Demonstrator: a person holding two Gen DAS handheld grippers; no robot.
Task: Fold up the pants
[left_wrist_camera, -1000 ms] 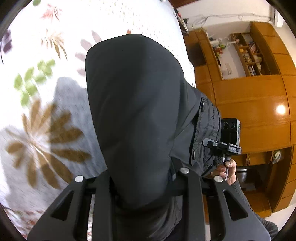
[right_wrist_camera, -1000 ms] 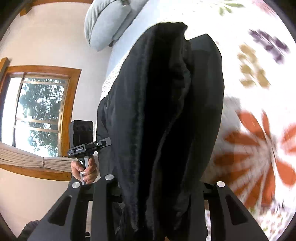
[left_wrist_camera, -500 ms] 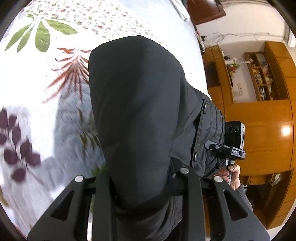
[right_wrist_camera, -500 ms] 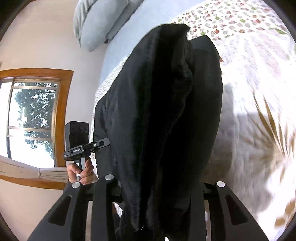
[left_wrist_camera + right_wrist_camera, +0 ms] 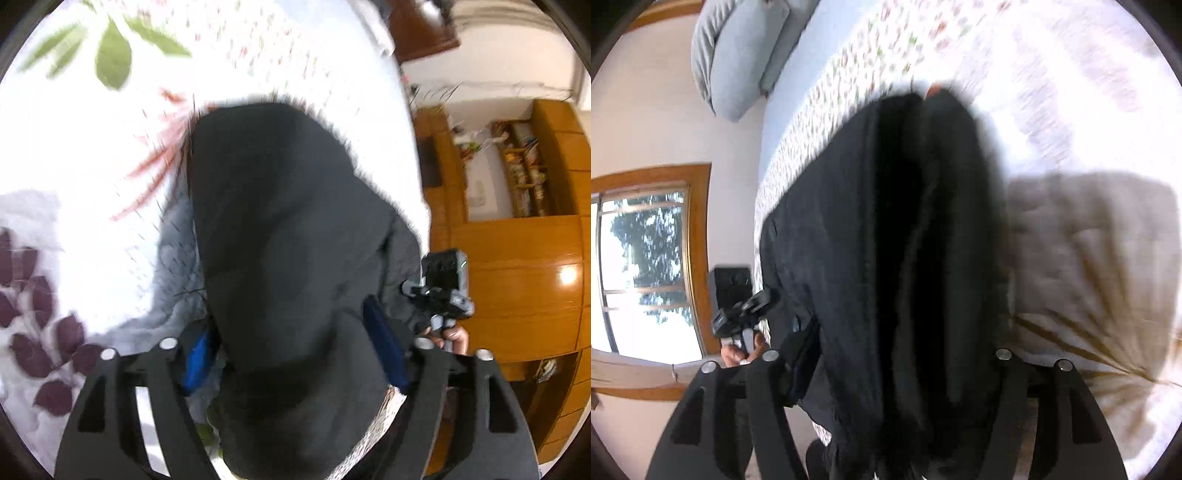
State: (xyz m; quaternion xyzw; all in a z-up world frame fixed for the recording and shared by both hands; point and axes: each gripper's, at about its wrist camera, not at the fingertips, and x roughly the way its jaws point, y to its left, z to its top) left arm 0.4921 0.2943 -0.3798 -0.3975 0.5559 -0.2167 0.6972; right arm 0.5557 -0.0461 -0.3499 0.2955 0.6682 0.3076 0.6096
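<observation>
The black pants (image 5: 288,258) lie folded in a thick bundle on the floral bedspread (image 5: 92,206). In the left wrist view my left gripper (image 5: 295,354) is open, with its blue pads (image 5: 197,356) spread on either side of the near end of the bundle. In the right wrist view the pants (image 5: 905,258) fill the middle, and my right gripper (image 5: 886,373) has its jaws wide apart around the cloth. Each view shows the other gripper beside the pants: the right one (image 5: 443,291) and the left one (image 5: 738,302).
The bed's white quilt (image 5: 1089,240) stretches ahead of both grippers. A grey pillow (image 5: 738,55) lies at the head of the bed. A window (image 5: 642,273) is on one wall, and a wooden cabinet with shelves (image 5: 517,229) is on the other.
Both grippers have opened and let go of the pants. The bundle has come down onto the bedspread, farther along the bed.
</observation>
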